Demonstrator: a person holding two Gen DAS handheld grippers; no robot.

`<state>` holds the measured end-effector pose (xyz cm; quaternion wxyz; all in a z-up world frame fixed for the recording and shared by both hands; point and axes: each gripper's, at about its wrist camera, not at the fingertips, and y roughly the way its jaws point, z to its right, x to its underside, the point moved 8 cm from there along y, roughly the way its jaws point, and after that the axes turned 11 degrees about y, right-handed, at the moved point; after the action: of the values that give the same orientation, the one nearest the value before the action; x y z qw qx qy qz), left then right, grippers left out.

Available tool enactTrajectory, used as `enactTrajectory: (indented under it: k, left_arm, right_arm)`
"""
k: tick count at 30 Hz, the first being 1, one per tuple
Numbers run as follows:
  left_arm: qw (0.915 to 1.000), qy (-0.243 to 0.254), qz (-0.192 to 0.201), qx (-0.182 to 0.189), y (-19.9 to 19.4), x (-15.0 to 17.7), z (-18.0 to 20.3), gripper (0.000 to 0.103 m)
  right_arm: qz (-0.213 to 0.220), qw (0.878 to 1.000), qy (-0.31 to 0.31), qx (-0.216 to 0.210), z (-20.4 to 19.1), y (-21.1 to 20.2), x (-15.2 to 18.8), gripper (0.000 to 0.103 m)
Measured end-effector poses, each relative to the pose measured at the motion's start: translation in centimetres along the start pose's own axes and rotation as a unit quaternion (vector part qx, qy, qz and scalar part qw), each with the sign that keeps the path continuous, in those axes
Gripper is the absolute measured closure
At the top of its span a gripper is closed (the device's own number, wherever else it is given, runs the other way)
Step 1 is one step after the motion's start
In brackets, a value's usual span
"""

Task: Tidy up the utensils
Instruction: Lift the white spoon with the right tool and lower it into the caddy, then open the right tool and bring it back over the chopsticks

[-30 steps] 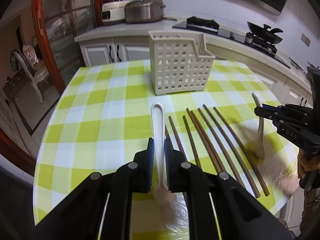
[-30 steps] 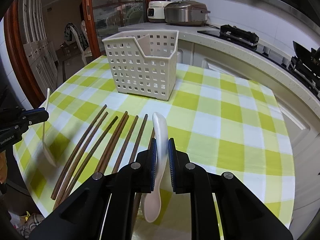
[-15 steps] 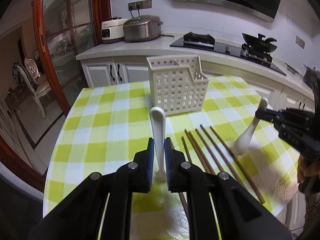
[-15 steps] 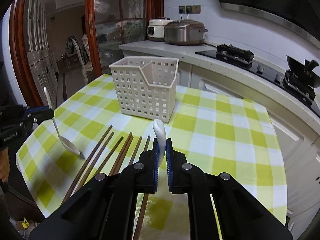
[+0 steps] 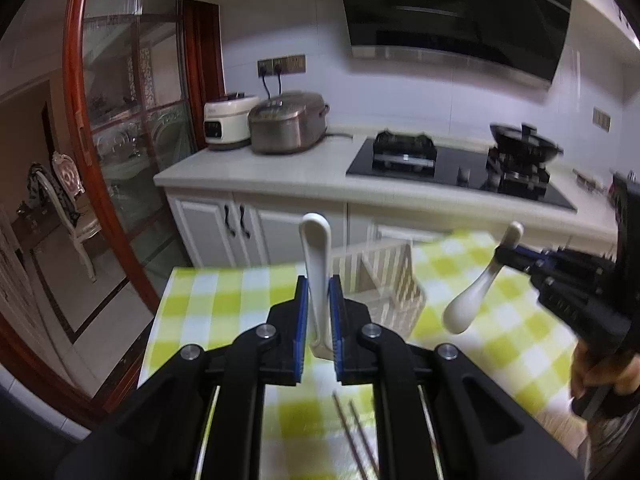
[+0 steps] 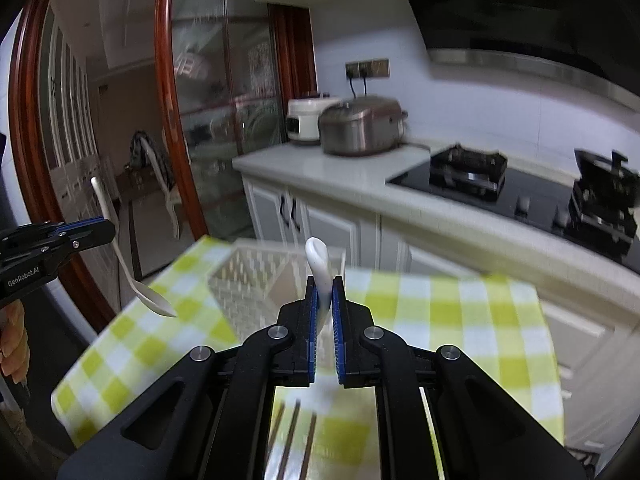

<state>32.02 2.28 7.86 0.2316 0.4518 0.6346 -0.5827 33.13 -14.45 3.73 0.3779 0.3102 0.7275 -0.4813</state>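
My left gripper [image 5: 318, 280] is shut on a white ceramic spoon [image 5: 316, 248], held high above the table with its handle end up. My right gripper [image 6: 324, 282] is shut on a second white spoon [image 6: 320, 268], also lifted. Each gripper shows in the other's view: the right gripper [image 5: 500, 258] with its spoon [image 5: 476, 292], the left gripper [image 6: 110, 228] with its spoon [image 6: 132, 276]. The white perforated utensil basket [image 5: 384, 284] stands on the table just beyond both grippers; it also shows in the right wrist view [image 6: 256, 288]. Brown chopsticks [image 5: 356, 436] lie on the table below, also in the right wrist view [image 6: 292, 436].
The table wears a green-and-white checked cloth [image 5: 224, 304]. Behind it runs a white counter [image 5: 280, 176] with a rice cooker [image 5: 288, 122], a hob [image 5: 404, 156] and a wok [image 5: 524, 148]. A wooden-framed glass door [image 5: 92, 160] stands at the left.
Both grippers have risen and tilted upward with their spoons. The table and chopsticks have dropped to the bottom of both views and the basket now sits close in front.
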Motion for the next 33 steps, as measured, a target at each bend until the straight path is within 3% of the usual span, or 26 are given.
enactTrajectory:
  k: [4, 7, 14, 18, 20, 22, 24, 26, 33]
  left_arm:
    - [0.9999, 0.004, 0.016, -0.002, 1.2, -4.3, -0.6, 0.093]
    - [0.9999, 0.003, 0.012, 0.001, 3.7, -5.6, -0.5, 0.093]
    - [0.9983, -0.014, -0.046, 0.033, 11.6, -2.4, 0.2, 0.093]
    - [0.9960, -0.023, -0.075, 0.043, 14.6, -0.3, 0.0, 0.092]
    - [0.9954, -0.029, -0.081, 0.042, 15.5, 0.3, -0.4, 0.084]
    - [0.9957, -0.036, -0.078, 0.035, 15.7, 0.6, -0.9, 0.068]
    - [0.9961, -0.045, -0.070, 0.029, 15.4, 0.6, -1.5, 0.060]
    - [0.9963, -0.050, -0.065, 0.023, 14.9, 0.4, -2.0, 0.060]
    - [0.9970, -0.073, -0.022, -0.010, 9.7, 0.7, -3.7, 0.033]
  right_arm:
    - [0.017, 1.000, -0.015, 0.007, -1.0, 1.3, -3.1, 0.094]
    - [0.012, 1.000, -0.024, 0.012, -1.2, 3.6, -3.8, 0.094]
    - [-0.073, 0.997, -0.026, 0.012, -0.9, 10.5, -0.7, 0.093]
    - [-0.096, 0.995, -0.016, 0.011, -0.5, 12.6, 1.0, 0.092]
    - [-0.104, 0.994, -0.011, 0.009, -0.4, 13.7, 1.3, 0.091]
    - [-0.105, 0.994, -0.006, 0.011, -0.3, 14.3, 1.3, 0.087]
    - [-0.101, 0.995, 0.001, 0.006, -0.4, 14.4, 1.1, 0.075]
    - [-0.088, 0.996, 0.002, 0.010, -0.4, 14.0, 0.5, 0.062]
    - [-0.039, 0.999, -0.003, 0.015, 0.2, 9.0, -0.9, 0.062]
